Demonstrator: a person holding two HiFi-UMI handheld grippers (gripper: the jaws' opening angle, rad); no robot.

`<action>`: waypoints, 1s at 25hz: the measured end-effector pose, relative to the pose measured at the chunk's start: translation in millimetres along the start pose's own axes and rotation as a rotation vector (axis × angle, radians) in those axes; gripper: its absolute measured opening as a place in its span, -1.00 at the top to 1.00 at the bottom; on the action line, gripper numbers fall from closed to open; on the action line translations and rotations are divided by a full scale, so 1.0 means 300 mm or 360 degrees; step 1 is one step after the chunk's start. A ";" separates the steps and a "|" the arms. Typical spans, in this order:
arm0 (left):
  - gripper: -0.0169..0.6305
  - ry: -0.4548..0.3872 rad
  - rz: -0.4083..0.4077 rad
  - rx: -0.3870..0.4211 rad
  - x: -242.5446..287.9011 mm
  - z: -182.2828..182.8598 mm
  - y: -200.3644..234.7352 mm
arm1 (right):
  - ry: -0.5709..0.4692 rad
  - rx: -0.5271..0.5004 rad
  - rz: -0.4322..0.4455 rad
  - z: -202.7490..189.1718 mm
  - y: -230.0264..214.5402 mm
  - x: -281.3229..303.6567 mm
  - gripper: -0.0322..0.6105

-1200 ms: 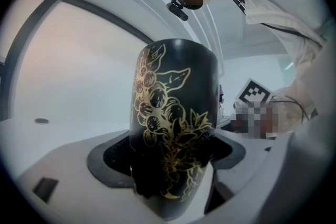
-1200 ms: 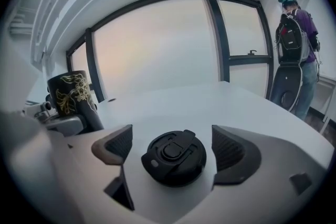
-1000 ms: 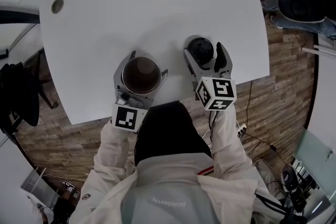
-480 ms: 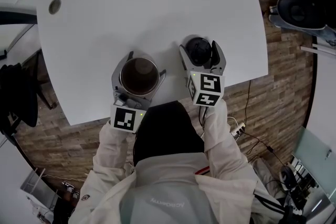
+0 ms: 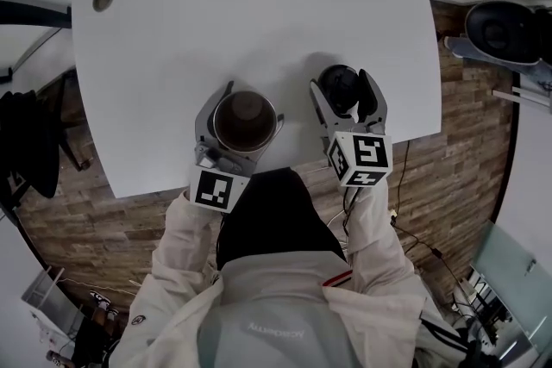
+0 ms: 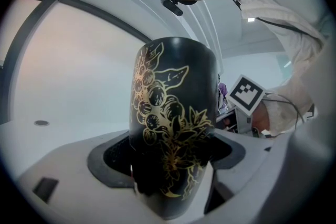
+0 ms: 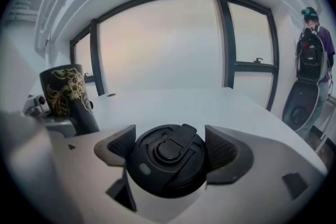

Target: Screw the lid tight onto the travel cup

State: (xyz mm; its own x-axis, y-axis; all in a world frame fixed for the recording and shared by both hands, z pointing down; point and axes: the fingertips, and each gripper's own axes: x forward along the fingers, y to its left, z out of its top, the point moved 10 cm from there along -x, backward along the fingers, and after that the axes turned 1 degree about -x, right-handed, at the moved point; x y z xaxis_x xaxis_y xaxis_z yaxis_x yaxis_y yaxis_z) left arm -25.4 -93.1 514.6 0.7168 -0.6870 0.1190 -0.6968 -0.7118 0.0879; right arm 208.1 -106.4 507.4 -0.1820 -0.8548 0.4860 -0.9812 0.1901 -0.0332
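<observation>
The travel cup [image 6: 173, 128] looks glossy black with gold print, the lid [image 7: 168, 157] matt plastic, the table [image 5: 259, 13] smooth.

lid [image 7: 168, 157] underside: unseen | table [image 5: 259, 4] near edge: partly behind hood [image 5: 263, 215]

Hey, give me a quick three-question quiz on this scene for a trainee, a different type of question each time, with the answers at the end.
1. True or false: the lid is already on the travel cup.
2. Which gripper has the travel cup between its jaws? A. left gripper B. right gripper C. neither
3. Short answer: what colour is the flower pattern on the travel cup?

Key: 1. False, the lid lies apart from it, between the right gripper's jaws. 2. A. 3. Gold.
</observation>
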 end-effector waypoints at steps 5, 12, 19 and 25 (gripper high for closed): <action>-0.31 0.0033 -0.0049 0.0112 0.002 0.005 0.004 | -0.0156 -0.0217 0.0211 0.175 0.064 -0.110 -0.44; -0.31 0.0004 -0.0063 0.0138 -0.012 0.021 0.022 | -0.0303 -0.0437 0.0676 0.437 0.225 -0.211 -0.44; -0.30 -0.0004 -0.0060 0.0121 -0.018 0.017 0.045 | -0.0268 -0.0653 0.1097 0.489 0.414 -0.167 -0.44; -0.30 -0.0006 -0.0071 0.0127 -0.027 0.015 0.041 | -0.0166 -0.0839 0.1279 0.455 0.501 -0.142 -0.44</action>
State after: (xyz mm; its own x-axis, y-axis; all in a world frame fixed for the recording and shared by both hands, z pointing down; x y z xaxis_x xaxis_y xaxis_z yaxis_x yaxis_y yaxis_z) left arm -39.6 -96.7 510.2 0.7474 -0.6547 0.1131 -0.6601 -0.7511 0.0141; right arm 59.6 -107.4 362.4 -0.8162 -0.4088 0.4083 -0.4113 0.9074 0.0864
